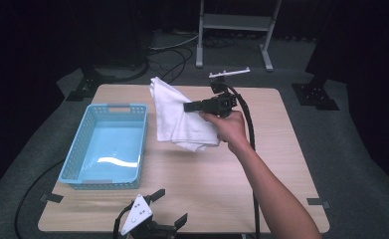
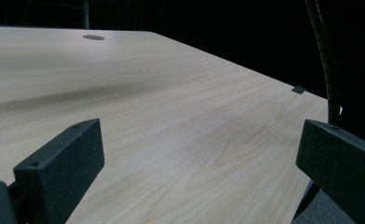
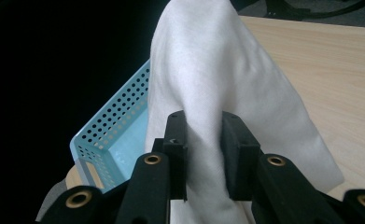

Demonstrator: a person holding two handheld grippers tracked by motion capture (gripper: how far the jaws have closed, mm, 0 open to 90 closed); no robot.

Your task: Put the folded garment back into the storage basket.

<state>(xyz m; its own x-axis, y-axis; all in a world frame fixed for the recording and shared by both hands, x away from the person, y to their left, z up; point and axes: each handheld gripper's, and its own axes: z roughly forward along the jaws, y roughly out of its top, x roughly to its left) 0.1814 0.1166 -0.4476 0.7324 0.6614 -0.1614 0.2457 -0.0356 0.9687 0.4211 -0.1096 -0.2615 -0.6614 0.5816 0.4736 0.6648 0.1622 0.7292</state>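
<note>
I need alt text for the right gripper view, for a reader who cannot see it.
The right claw is shut on a white cloth, which rises in a fold between its two black jaws. A light blue perforated basket is behind on the left, and a pale wooden table on the right.

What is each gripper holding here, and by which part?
The right gripper pinches a bunched fold of the white cloth towel, its jaws closed on it. The left gripper, jaws wide apart, holds nothing.

Right tool [image 1: 188, 106] clamped, raised; left tool [image 1: 172, 207] agape.
</note>
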